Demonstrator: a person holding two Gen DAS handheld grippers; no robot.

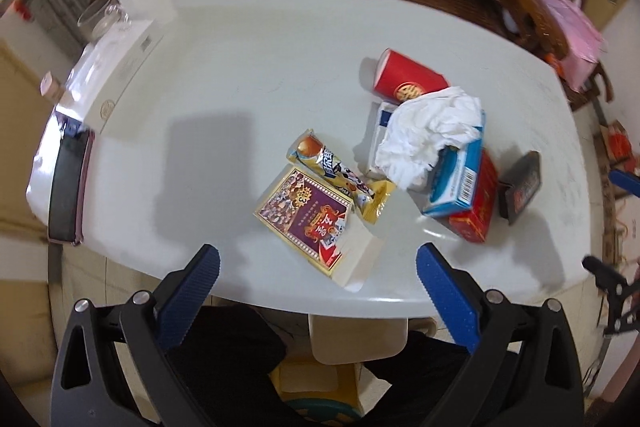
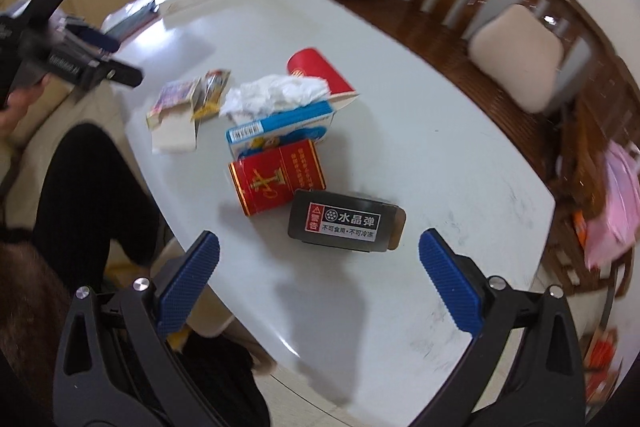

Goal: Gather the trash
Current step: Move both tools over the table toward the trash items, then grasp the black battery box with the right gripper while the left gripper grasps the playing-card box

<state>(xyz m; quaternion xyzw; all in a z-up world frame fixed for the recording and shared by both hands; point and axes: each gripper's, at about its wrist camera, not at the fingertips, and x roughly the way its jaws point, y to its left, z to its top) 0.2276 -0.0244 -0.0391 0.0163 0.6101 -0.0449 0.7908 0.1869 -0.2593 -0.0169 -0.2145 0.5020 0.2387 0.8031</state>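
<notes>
Both grippers are hovering over the glossy worktop (image 1: 240, 75), ribbed blue fingers (image 1: 192, 291) spread wide — left gripper (image 1: 318, 279) facing the flat card box (image 1: 316, 227) at 12 o'clock, right gripper (image 2: 319, 267) facing the black box (image 2: 346, 225).

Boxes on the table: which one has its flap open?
The purple-and-gold box, nearest the left gripper; its white end flap hangs open, unlike the red box and black box.
</notes>
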